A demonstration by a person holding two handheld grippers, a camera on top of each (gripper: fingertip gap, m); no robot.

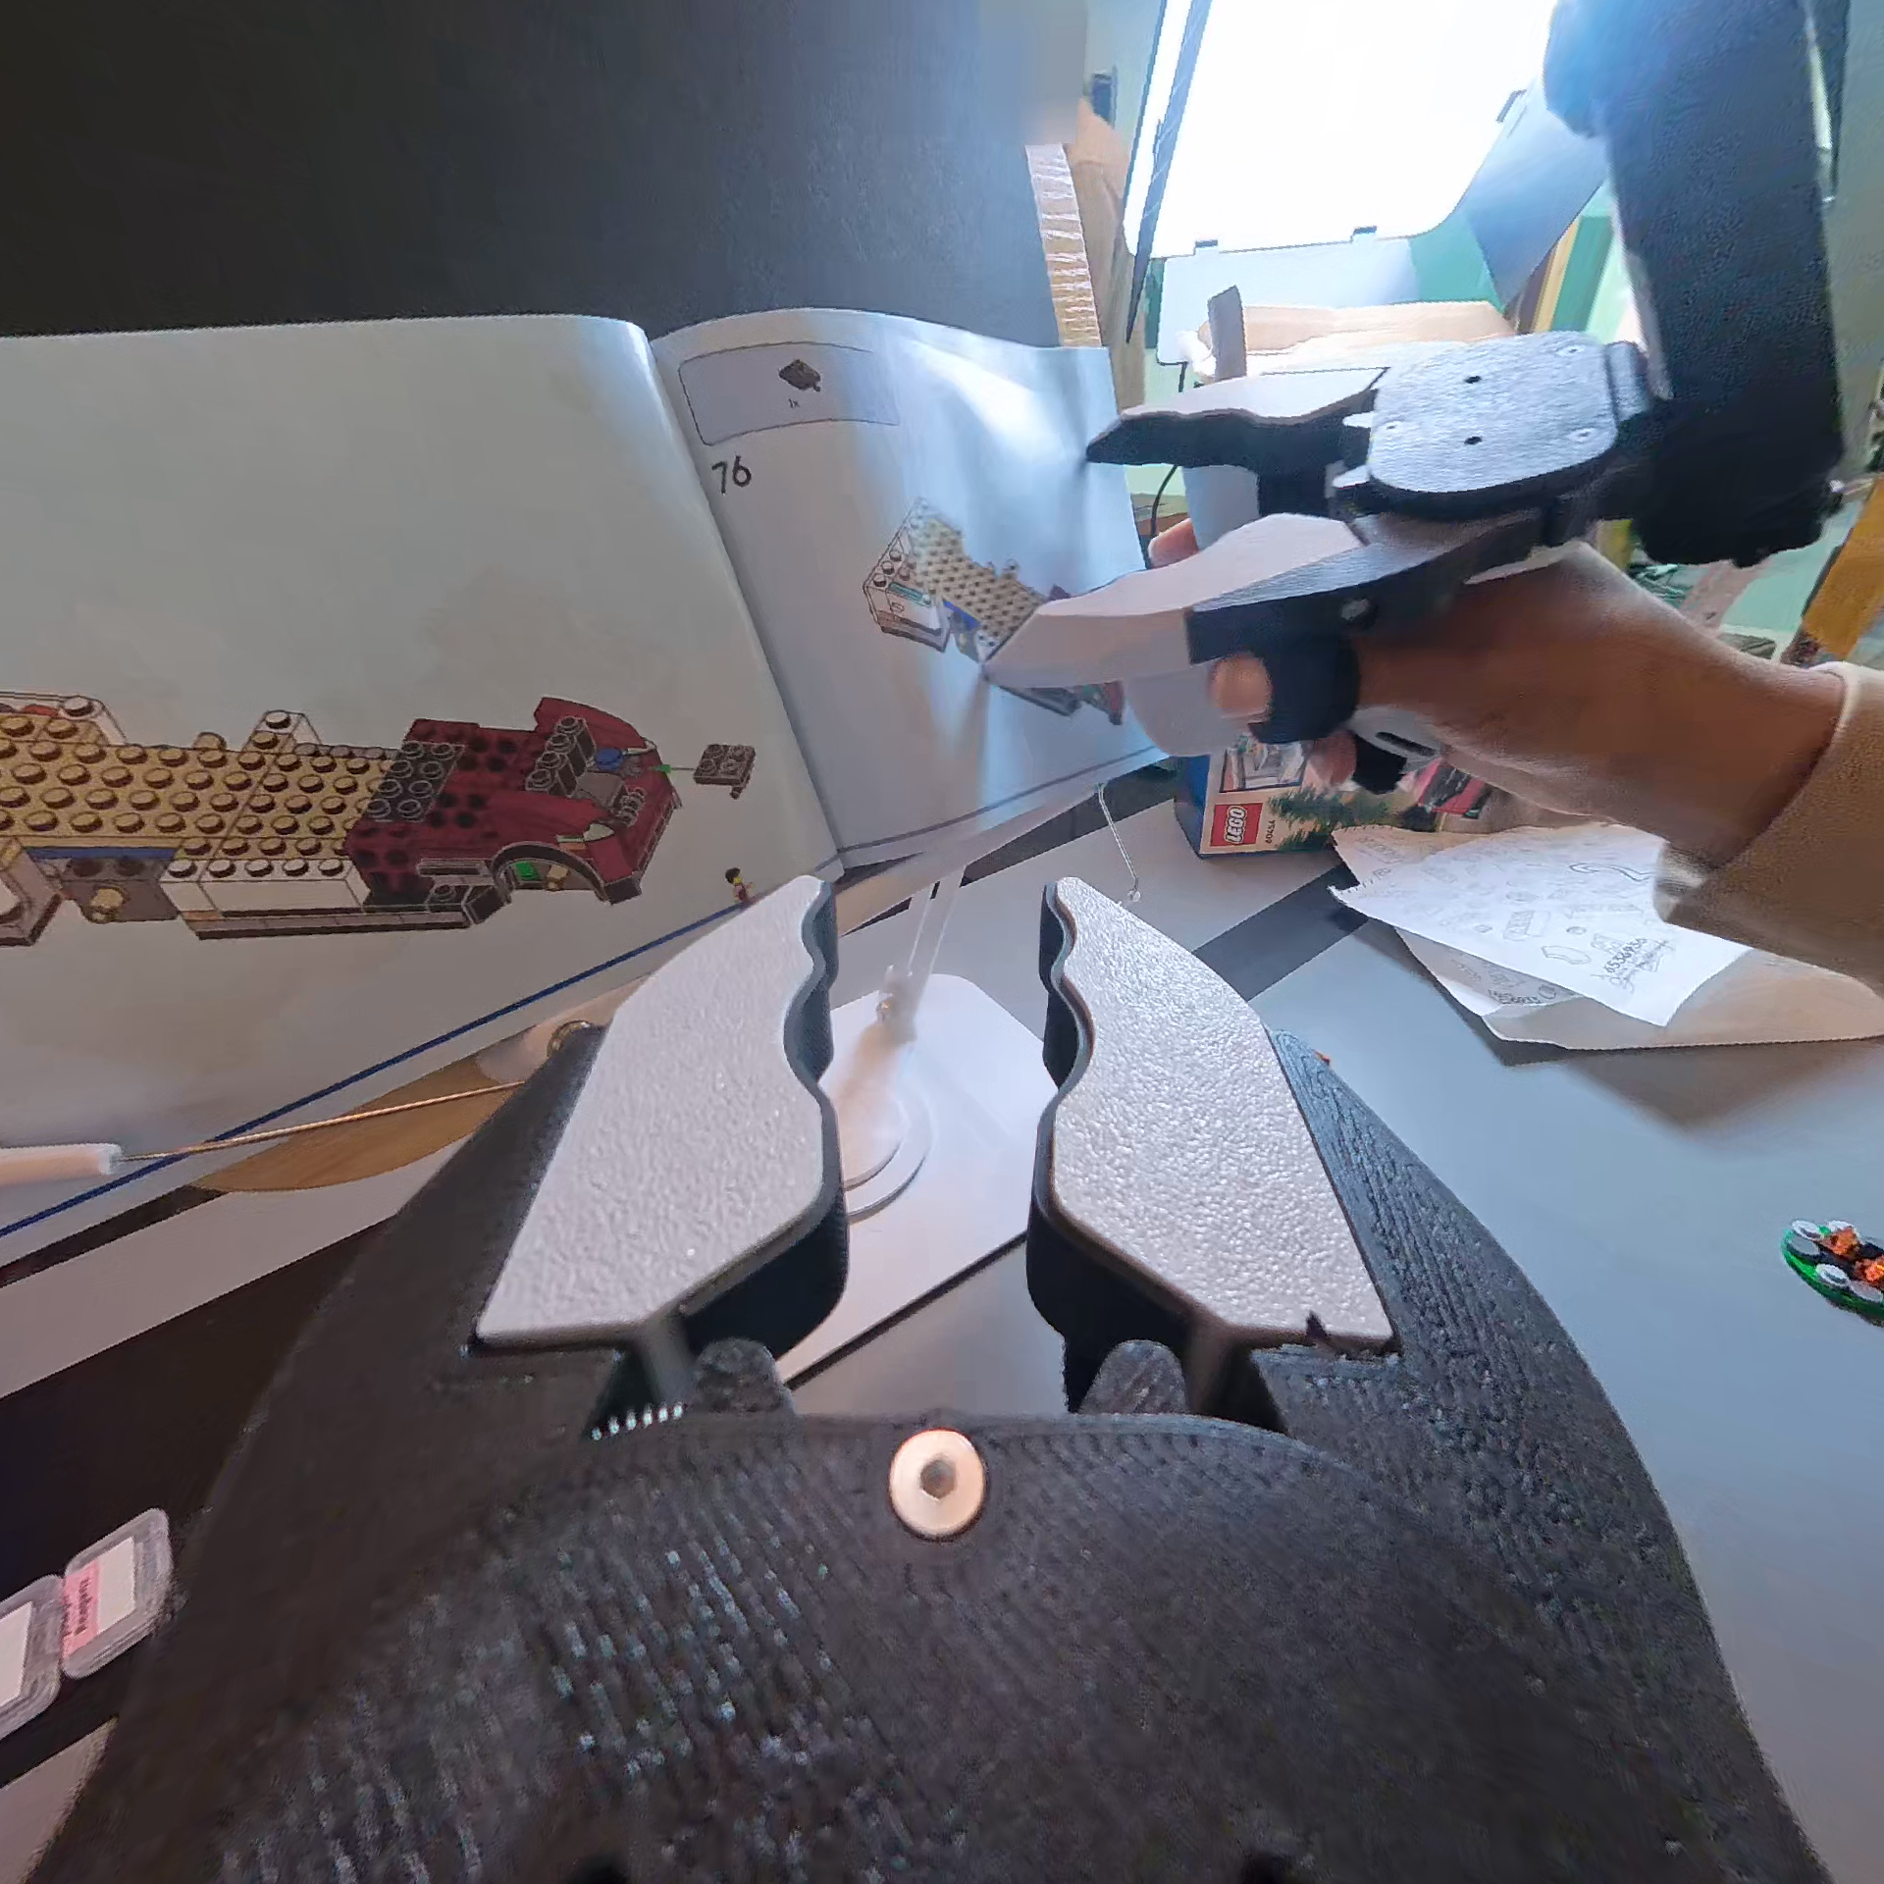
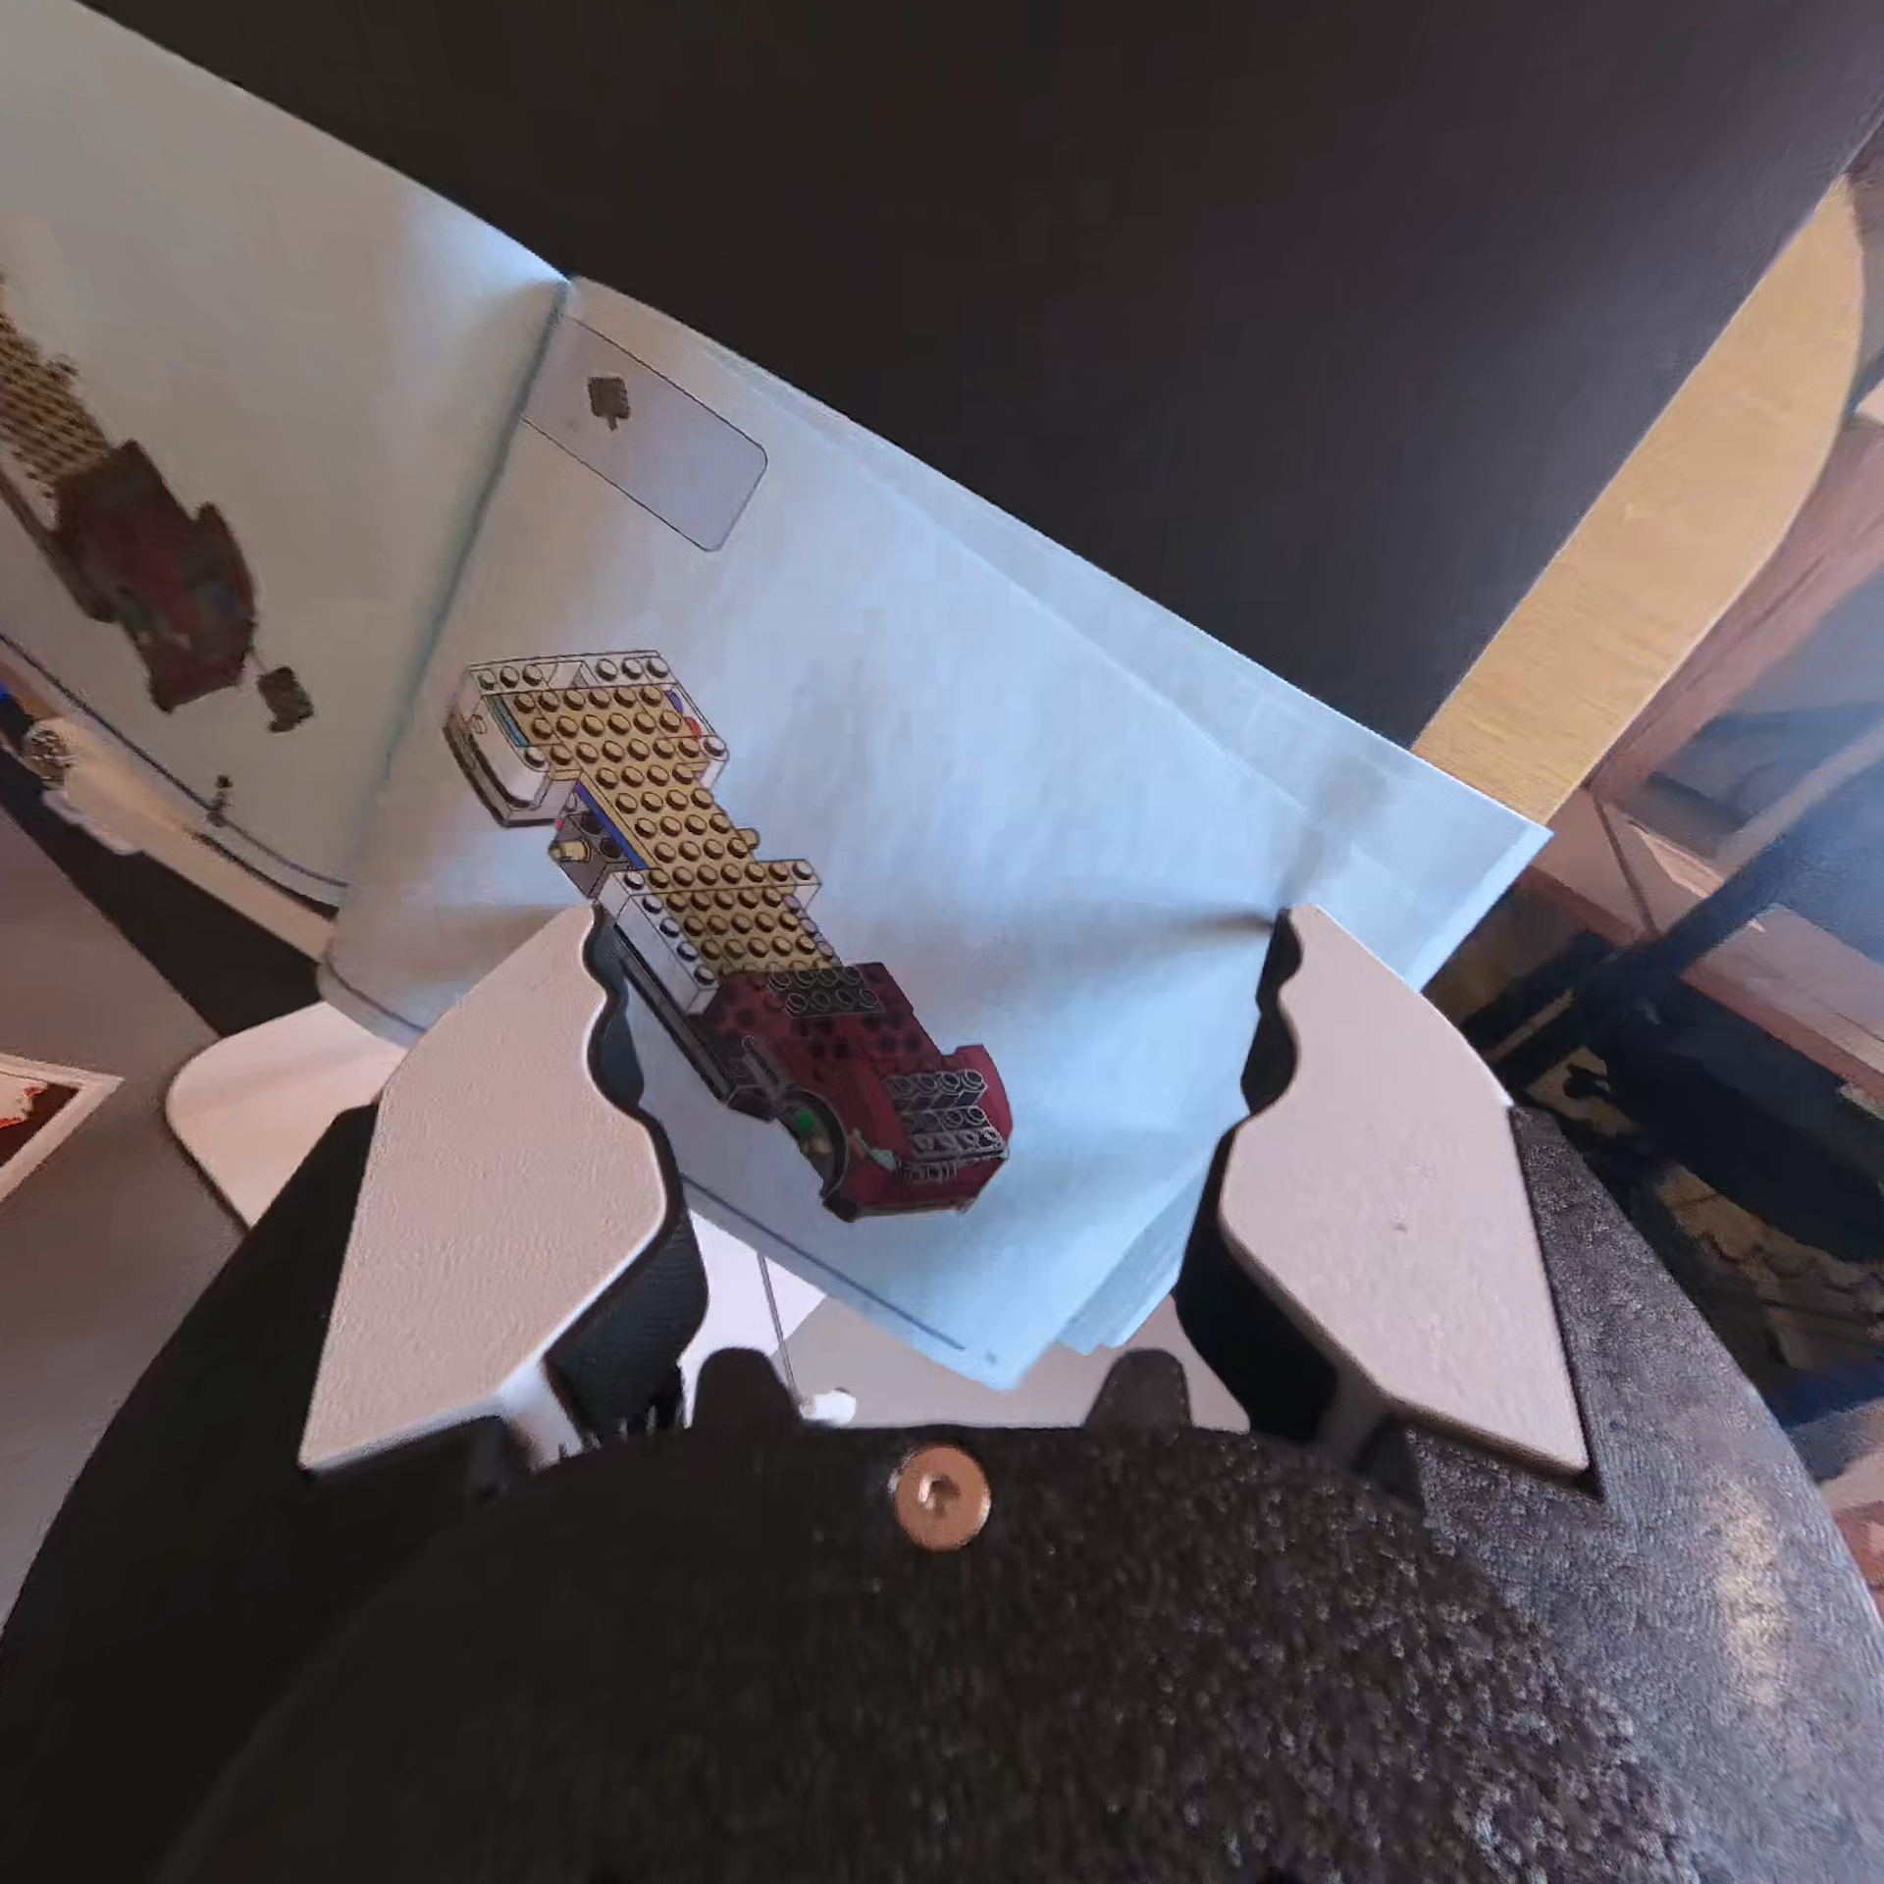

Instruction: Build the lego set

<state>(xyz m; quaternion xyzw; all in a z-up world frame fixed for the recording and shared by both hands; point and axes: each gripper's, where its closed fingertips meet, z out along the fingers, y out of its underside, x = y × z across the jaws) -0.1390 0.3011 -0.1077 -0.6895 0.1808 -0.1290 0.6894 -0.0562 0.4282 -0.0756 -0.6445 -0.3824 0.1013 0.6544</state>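
An open building-instruction booklet rests on a white stand on the grey table. My left gripper is open with nothing between its fingers. It hovers just in front of the booklet's lower edge, above the stand's base. My right gripper, held by a hand, is wide open at the booklet's right page, with its lower finger against the paper. In the right wrist view the right gripper is spread wide in front of that page, and its pads do not press on it.
A toy-set box and a printed white paper bag lie right of the stand. A small green round brick piece sits at the right edge. Small clear plastic boxes are at the lower left. A thin wire page holder crosses under the left page. The small green round brick piece sits 30 cm or so from the ends of my left fingers.
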